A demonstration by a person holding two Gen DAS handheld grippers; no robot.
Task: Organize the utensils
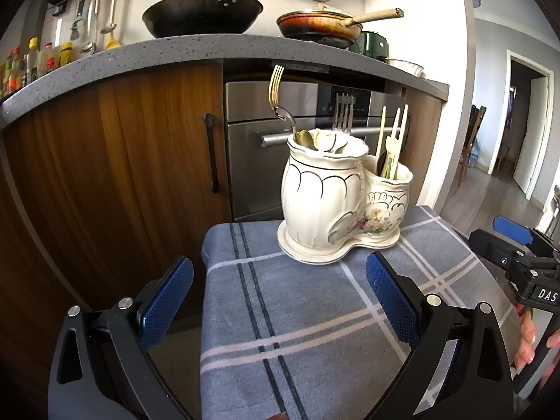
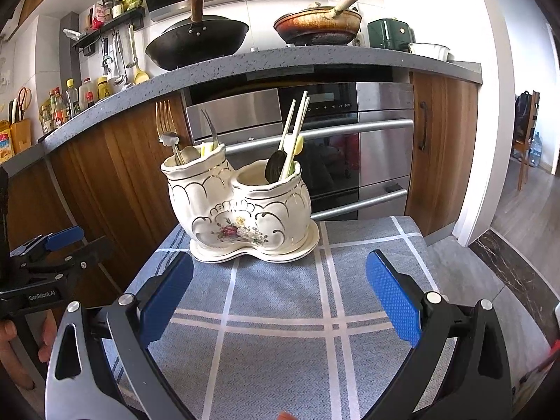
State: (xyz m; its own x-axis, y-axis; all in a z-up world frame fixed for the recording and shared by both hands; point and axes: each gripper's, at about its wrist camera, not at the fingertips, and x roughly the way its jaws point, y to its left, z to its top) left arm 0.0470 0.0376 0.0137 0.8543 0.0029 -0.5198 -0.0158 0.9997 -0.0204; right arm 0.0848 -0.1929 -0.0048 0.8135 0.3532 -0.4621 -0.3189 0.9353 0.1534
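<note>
**Both claws wide apart, forks and chopsticks standing in the holder**

We are holding our left gripper (image 1: pixel 280 292) over the blue checked cloth (image 1: pixel 315 315); its two blue pads are standing wide apart and nothing is sitting between them; we are holding our right gripper (image 2: pixel 280 292) over the same cloth, and its pads are wide apart too, with nothing in them.

The white ceramic utensil holder (image 2: pixel 241 210) is sitting on the far part of the cloth, well ahead of both claws; it is made of two cups joined together on one base, a tall one and a short one with painted flowers on the front.

In the tall cup a gold fork (image 1: pixel 275 85) is sticking up with its prongs on top and leaning a little; a silver fork (image 1: pixel 343 113) is standing there too; a spoon (image 1: pixel 304 138) is peeking out at the rim.

In the short cup the pale chopsticks (image 2: pixel 295 129) are leaning to one side; a dark spoon (image 2: pixel 275 169) is resting beside them.

Behind the holder a steel oven (image 2: pixel 350 147) is shining between brown wooden cabinets (image 1: pixel 122 161); on the grey counter (image 2: pixel 245 61) above it a black wok (image 2: pixel 197 43) and a brown frying pan (image 2: pixel 316 28) are sitting side by side.

In the left view, our right gripper is showing at the right edge.
</note>
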